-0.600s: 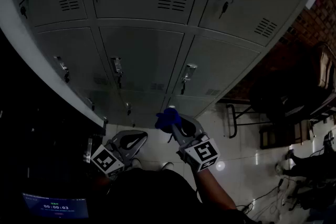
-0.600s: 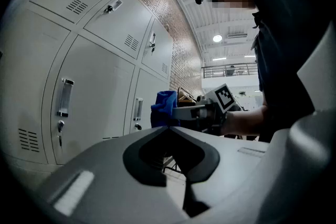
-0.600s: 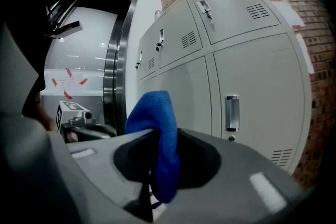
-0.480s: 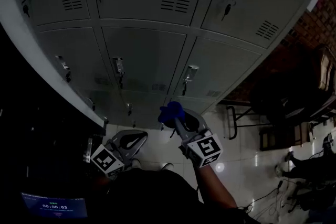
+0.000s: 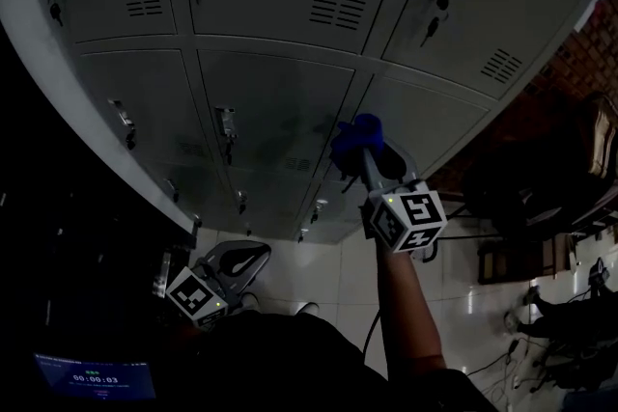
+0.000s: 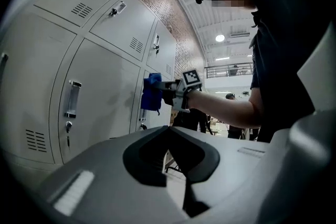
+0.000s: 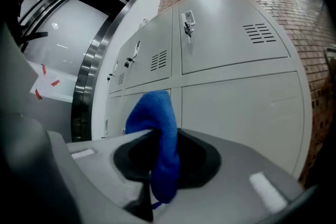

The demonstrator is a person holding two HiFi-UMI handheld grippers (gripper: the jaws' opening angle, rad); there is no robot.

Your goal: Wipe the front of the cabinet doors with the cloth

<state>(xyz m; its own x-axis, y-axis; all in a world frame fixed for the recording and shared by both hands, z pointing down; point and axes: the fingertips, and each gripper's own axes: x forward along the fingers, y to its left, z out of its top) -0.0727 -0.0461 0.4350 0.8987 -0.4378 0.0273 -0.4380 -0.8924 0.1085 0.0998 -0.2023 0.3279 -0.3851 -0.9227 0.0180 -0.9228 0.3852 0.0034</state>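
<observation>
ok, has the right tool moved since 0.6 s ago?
Yes. In the head view the right tool with the blue cloth rose from below the middle door handle to roughly its level, further right.

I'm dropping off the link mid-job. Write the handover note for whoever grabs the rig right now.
Right gripper: shut on the blue cloth, held up in front of the middle row of cabinet doors. Whether the cloth touches a door is unclear.
Left gripper: shut, empty, low near the person's waist, away from the doors.
Done: the cloth is gripped and at the doors. No wipe marks show, so I can't tell what has been wiped.
Left: press the cloth on and wipe each door front, probably working around the handles.
</observation>
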